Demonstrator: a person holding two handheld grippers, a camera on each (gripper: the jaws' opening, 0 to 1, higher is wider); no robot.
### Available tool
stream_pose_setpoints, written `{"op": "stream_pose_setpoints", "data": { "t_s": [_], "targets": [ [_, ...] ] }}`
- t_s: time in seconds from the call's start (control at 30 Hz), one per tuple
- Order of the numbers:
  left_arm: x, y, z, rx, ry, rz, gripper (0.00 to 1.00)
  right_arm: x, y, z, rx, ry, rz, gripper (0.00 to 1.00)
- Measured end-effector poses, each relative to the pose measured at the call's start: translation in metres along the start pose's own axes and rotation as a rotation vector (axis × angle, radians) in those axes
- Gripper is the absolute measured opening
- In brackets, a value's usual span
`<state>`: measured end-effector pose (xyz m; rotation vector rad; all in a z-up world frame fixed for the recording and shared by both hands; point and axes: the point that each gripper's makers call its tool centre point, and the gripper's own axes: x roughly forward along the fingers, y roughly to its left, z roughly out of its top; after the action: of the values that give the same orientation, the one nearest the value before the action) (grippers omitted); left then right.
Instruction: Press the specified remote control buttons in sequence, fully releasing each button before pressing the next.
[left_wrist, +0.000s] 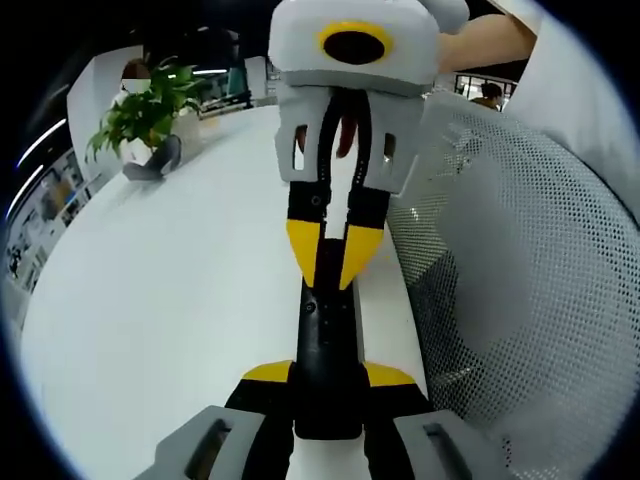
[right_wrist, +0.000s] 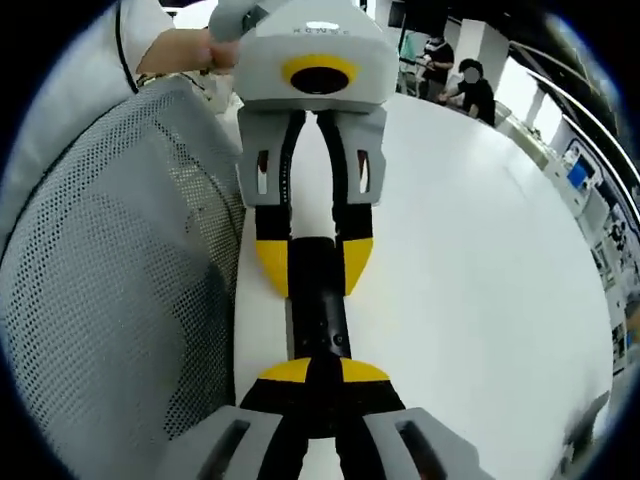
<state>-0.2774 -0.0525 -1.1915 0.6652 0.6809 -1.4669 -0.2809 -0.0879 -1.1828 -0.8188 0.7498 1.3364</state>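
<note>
A slim black remote (left_wrist: 328, 340) is held out over the white table (left_wrist: 180, 300), with my left gripper (left_wrist: 328, 375) shut on its near end between the yellow pads. From the far side my right gripper (left_wrist: 330, 280) comes in with its jaws shut, their yellow tips resting on the remote's top face. In the right gripper view the remote (right_wrist: 318, 320) runs from my right gripper (right_wrist: 322, 365) up to the left gripper (right_wrist: 315, 270), which clamps it on both sides. The buttons are too dark to make out.
A grey mesh chair back (left_wrist: 520, 260) stands close beside the remote and also shows in the right gripper view (right_wrist: 110, 280). A potted plant (left_wrist: 150, 105) sits at the table's far end. People (right_wrist: 470, 85) stand beyond the table (right_wrist: 470, 270).
</note>
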Motion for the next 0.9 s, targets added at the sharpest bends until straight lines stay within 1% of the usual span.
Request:
{"op": "stream_pose_setpoints", "data": {
  "t_s": [0.03,0.07,0.1,0.13,0.2,0.27,0.37,0.43,0.47,0.53,0.63,0.7,0.73,0.77,0.83,0.9],
  "targets": [
    [0.0,0.0,0.0,0.0,0.0,0.0,0.24,0.0,0.001,0.001,0.006,-0.01,-0.004,0.03],
    [0.0,0.0,0.0,-0.004,0.001,0.001,0.24,0.0,0.0,0.004,0.026,-0.034,-0.017,0.0],
    [0.0,0.0,0.0,-0.007,0.002,0.002,0.24,0.0,0.006,0.008,0.041,-0.066,0.016,0.0],
    [0.0,0.0,0.0,-0.01,0.003,0.004,0.24,0.0,0.006,0.007,0.062,-0.064,0.015,0.0],
    [0.0,0.0,0.0,-0.012,0.002,0.006,0.24,0.001,0.005,0.007,0.032,-0.047,0.003,0.0],
    [0.0,0.0,0.0,-0.012,0.0,0.005,0.24,0.001,0.004,0.008,0.027,-0.038,0.005,0.0],
    [0.0,0.0,0.0,-0.008,0.001,0.003,0.24,0.0,-0.003,0.005,0.026,-0.015,-0.015,0.0],
    [0.0,0.0,0.0,-0.008,0.003,0.003,0.24,-0.001,-0.005,0.002,0.033,-0.004,-0.008,0.0],
    [0.0,0.0,0.0,-0.007,0.004,0.003,0.24,0.0,-0.004,0.003,0.036,-0.006,0.007,0.0],
    [0.0,0.0,0.0,-0.007,0.006,0.003,0.24,0.001,-0.004,0.003,0.031,0.009,0.021,0.0],
    [0.0,0.0,0.0,-0.005,0.009,0.002,0.24,0.003,-0.003,0.002,-0.006,0.074,0.047,0.0],
    [0.0,0.0,0.0,-0.001,0.011,0.001,0.24,0.004,-0.004,0.003,0.028,0.124,0.048,0.0],
    [0.0,0.0,0.0,0.0,0.009,0.0,0.24,0.005,-0.004,0.003,0.015,0.136,0.05,0.0],
    [0.0,0.0,0.0,0.002,0.008,-0.001,0.24,0.005,-0.003,0.003,-0.017,0.151,0.054,0.0],
    [0.0,0.0,0.0,0.003,0.009,-0.001,0.24,0.005,-0.003,0.003,-0.015,0.154,0.057,0.0],
    [0.0,0.0,0.0,0.006,0.014,-0.003,0.24,0.004,-0.004,0.001,0.018,0.141,0.067,0.0]
  ]
}}
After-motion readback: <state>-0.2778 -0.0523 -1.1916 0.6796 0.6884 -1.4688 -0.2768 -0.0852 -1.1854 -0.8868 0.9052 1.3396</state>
